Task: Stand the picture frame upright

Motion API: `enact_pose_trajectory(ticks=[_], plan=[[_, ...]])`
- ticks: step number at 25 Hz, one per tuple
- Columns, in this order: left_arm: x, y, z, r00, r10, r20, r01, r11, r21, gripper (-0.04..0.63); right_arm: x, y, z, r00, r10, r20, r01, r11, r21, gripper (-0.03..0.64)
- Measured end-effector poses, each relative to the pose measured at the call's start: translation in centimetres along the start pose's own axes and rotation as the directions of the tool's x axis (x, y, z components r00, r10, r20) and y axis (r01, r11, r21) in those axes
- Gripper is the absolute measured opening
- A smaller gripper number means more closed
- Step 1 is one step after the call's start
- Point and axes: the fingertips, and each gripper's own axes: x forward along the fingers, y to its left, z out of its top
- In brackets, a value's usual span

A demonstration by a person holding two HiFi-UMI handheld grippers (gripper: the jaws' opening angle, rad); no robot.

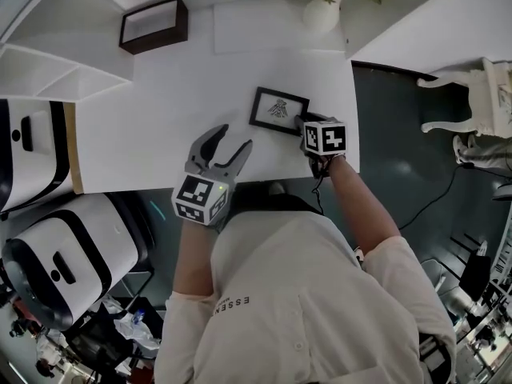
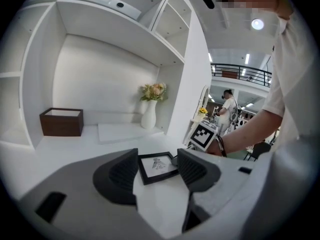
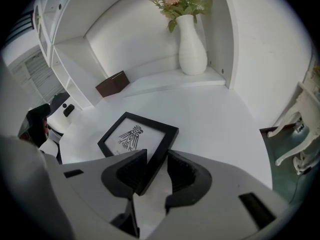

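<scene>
**Left gripper** [image 1: 234,137]: above the near edge of the tabletop [image 1: 152,134], jaws spread wide, nothing between them; takes no part yet.

**Picture frame** [image 1: 278,110]: black, with an insect print, lying face up close to the tabletop's near right corner, well clear of the left gripper.

**Right gripper** [image 1: 304,123]: at the frame's right side, jaws closed on its black rail, which runs aslant between the pads.

**Progress**: hold taken, it seems; the frame appears still flat. Left to do: tilting it up and setting it standing.
</scene>
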Motion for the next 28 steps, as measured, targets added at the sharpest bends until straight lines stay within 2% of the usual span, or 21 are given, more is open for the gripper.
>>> enact_pose_trajectory(ticks=[9, 28], plan=[[-2.6, -1.2, -3.0, 0.997, 0.072, -0.007, -0.072, 0.996, -0.058, 0.241, -0.8, 1.7, -2.2, 0.999, 0.04, 0.0, -0.04, 0.997, -0.064, 0.138], [-4.9, -6.0, -7.0, 0.995, 0.097, -0.011, -0.098, 0.99, -0.103, 0.241, -3.6, 3.8, -8.1, 0.991, 0.13, -0.036, -0.134, 0.975, -0.179, 0.138]])
